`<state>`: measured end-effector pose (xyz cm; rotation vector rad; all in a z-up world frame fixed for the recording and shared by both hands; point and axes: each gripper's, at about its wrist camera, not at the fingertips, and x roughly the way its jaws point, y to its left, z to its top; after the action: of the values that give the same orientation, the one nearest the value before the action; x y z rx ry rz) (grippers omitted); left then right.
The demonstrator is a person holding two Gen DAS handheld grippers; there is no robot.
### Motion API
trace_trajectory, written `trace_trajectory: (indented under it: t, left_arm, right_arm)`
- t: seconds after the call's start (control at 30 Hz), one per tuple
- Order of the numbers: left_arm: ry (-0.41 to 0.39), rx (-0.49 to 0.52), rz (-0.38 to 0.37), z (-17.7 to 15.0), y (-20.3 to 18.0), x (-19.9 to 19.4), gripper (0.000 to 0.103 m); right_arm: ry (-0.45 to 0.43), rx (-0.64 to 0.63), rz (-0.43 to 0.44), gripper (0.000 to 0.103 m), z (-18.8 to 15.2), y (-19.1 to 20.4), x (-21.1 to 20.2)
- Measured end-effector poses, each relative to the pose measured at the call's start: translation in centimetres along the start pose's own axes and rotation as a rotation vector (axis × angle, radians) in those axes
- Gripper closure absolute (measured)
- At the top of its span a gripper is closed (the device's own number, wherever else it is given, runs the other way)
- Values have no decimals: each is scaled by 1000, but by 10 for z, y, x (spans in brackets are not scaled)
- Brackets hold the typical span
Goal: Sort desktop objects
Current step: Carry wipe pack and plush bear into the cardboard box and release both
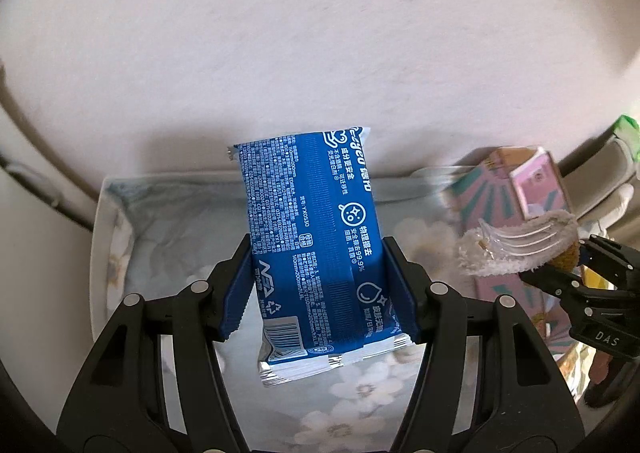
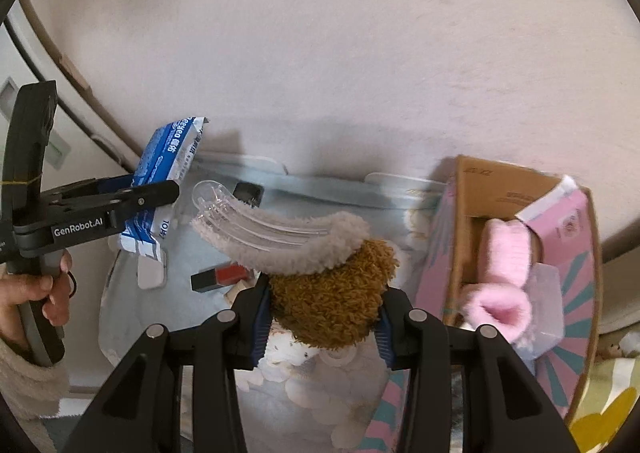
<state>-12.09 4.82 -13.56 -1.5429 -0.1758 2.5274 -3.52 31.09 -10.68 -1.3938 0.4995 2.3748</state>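
The left gripper is clamped on a blue plastic pack of wet wipes, held in the air above the floral tray. The right gripper squeezes a brown plush hair clip with clear comb teeth, beside the pink cardboard box at the tray's right edge.
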Motion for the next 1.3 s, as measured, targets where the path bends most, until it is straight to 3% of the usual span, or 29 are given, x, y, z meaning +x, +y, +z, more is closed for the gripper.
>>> trace_trajectory:
  t: [0.3, 0.6, 0.83, 1.07, 1.3]
  left_arm:
    - [-30, 81, -75, 15, -51, -21, 46]
    - [-12, 170, -139, 20, -109, -16, 46]
    - [20, 261, -201, 25, -168, 3, 46]
    - [64, 356, -250, 25, -228, 25, 46]
    - [107, 411, -257, 17, -261, 47, 46]
  right_arm:
    - [-56, 111, -46, 63, -18, -35, -32]
    - [-77, 244, -116, 63, -56, -74, -57]
    - [-47, 328, -195, 63, -96, -104, -62]
    - [-24, 416, -182, 63, -130, -124, -57]
    - [-14, 441, -175, 63, -138, -130, -54]
